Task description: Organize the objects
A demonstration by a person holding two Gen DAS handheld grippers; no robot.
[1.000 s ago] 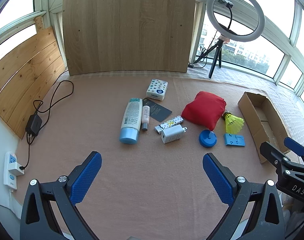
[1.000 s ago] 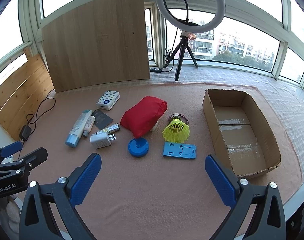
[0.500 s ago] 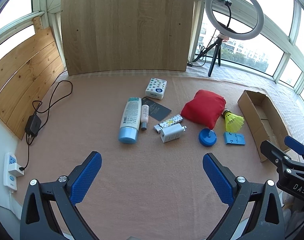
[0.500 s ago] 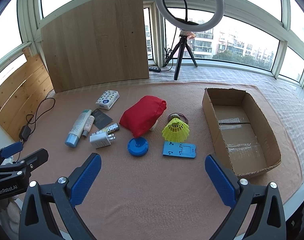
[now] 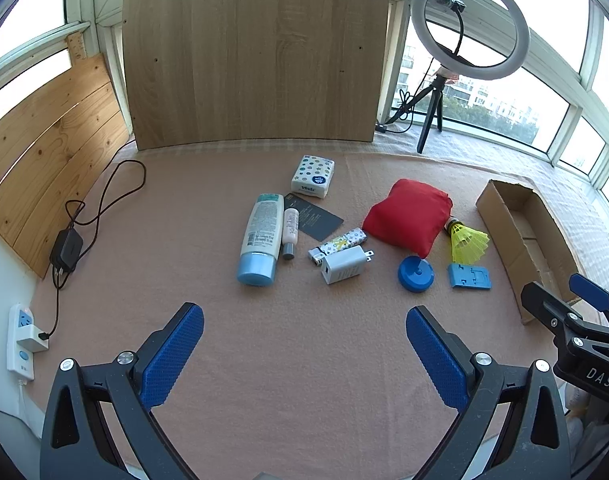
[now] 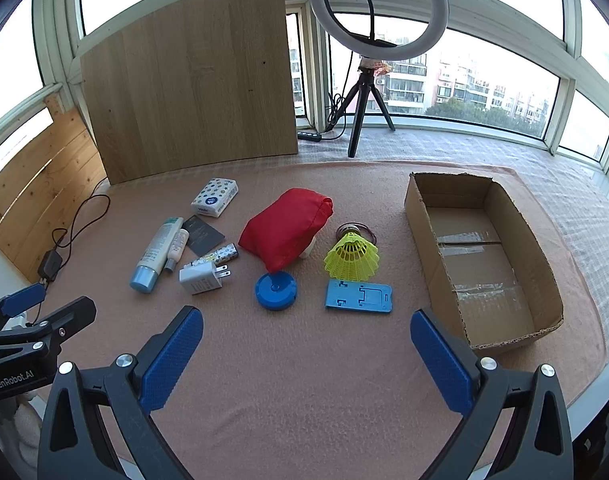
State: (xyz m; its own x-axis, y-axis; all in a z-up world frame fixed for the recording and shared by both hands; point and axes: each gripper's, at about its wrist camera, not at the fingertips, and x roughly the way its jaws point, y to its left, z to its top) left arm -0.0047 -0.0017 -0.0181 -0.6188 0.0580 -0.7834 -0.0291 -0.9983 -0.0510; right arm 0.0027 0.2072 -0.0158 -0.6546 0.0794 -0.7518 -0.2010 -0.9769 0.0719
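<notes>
Loose items lie on a pink cloth: a red pouch (image 6: pixel 286 230), a yellow shuttlecock (image 6: pixel 352 258), a blue phone stand (image 6: pixel 359 298), a blue round lid (image 6: pixel 275 291), a white charger (image 6: pixel 202 277), a patterned lighter (image 6: pixel 216 257), a white and blue lotion tube (image 6: pixel 154 254), a small bottle (image 6: pixel 176 248), a dark card (image 6: pixel 202 233) and a tissue pack (image 6: pixel 215 197). An open cardboard box (image 6: pixel 420 216) stands to the right of them. My left gripper (image 5: pixel 304 356) and right gripper (image 6: pixel 306 360) hover open near the front edge, holding nothing.
A wooden board (image 6: pixel 192 76) leans at the back, with a ring light on a tripod (image 6: pixel 374 28) beside it. A black adapter with cable (image 5: pixel 66 246) and a white power strip (image 5: pixel 22 340) lie at the left edge by slatted wood panels (image 5: pixel 44 148).
Both grippers have shifted only slightly; the objects on the cloth have not moved.
</notes>
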